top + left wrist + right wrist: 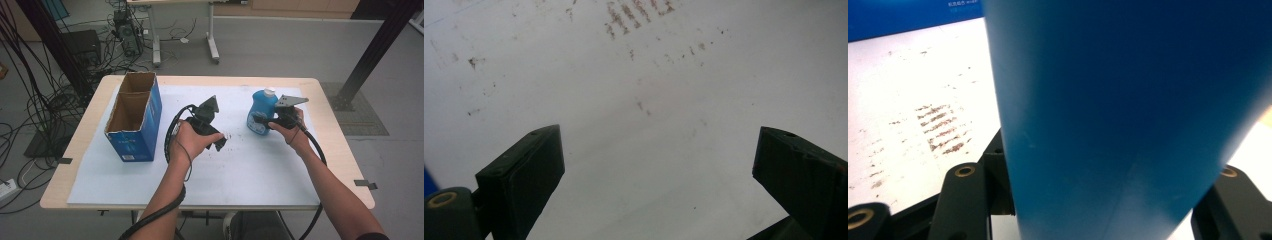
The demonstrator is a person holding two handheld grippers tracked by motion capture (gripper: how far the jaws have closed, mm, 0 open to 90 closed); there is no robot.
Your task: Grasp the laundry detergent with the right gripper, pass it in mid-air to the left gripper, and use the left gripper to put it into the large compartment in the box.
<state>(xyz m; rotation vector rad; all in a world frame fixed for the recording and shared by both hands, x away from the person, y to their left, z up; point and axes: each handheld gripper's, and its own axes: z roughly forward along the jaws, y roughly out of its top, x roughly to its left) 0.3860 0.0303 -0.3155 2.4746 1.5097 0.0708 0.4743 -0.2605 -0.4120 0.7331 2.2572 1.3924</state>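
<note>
A blue bottle (pixel 261 112) with a white cap stands upright on the white mat (pixel 250 175) at the right. My right gripper (pixel 261 123) is shut on its lower body from the right side. In the right gripper view the bottle's blue wall (pixel 1118 110) sits between the jaws of the right gripper (pixel 1098 200). My left gripper (pixel 219 141) is near the middle of the mat, pointing down at it. Its jaws are wide open in the left gripper view (pixel 659 150), with only stained white mat (pixel 649 75) below them.
An open blue cardboard box (pixel 135 120) stands at the left of the table, its top flaps up. The wooden table edge (pixel 345 150) frames the mat. Brown scuff marks (pixel 940 127) streak the mat left of the bottle. Cables and a second table stand on the floor behind.
</note>
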